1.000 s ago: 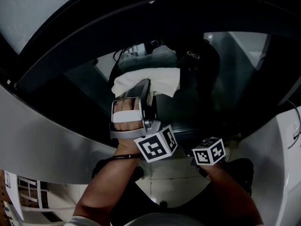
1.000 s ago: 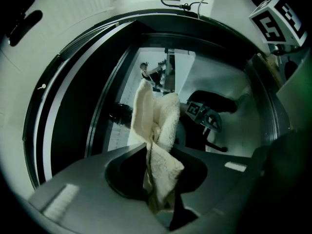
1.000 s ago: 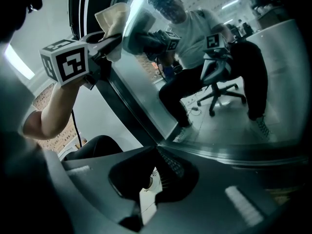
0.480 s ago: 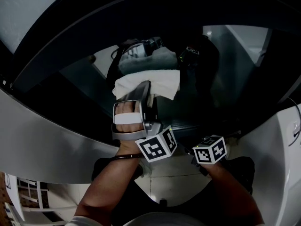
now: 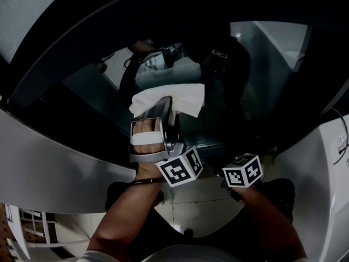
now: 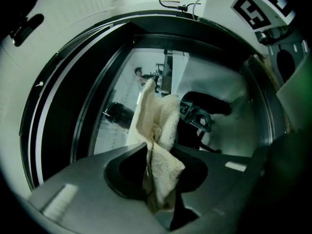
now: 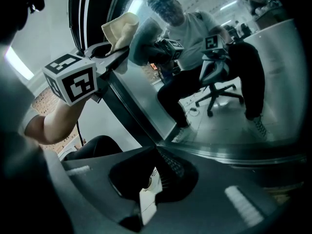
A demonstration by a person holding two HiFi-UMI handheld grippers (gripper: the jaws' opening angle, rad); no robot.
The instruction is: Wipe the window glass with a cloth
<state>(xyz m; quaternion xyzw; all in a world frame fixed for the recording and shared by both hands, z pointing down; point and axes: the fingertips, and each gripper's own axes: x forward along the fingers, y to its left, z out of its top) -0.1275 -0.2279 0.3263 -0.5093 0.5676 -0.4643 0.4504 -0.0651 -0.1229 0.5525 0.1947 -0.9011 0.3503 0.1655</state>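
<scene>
The left gripper point(image 5: 165, 107) has its jaws pinching the white cloth point(image 5: 175, 97) — the cloth lies up against the glass point(image 5: 234, 113). The right gripper point(image 7: 157, 149) waits low by the window's bottom edge, jaws pressed together on nothing.

Head view downward; gripper views near window glass point(image 5: 223, 113)

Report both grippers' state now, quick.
Left gripper: closed on the cloth.
Right gripper: closed, holding nothing.
</scene>
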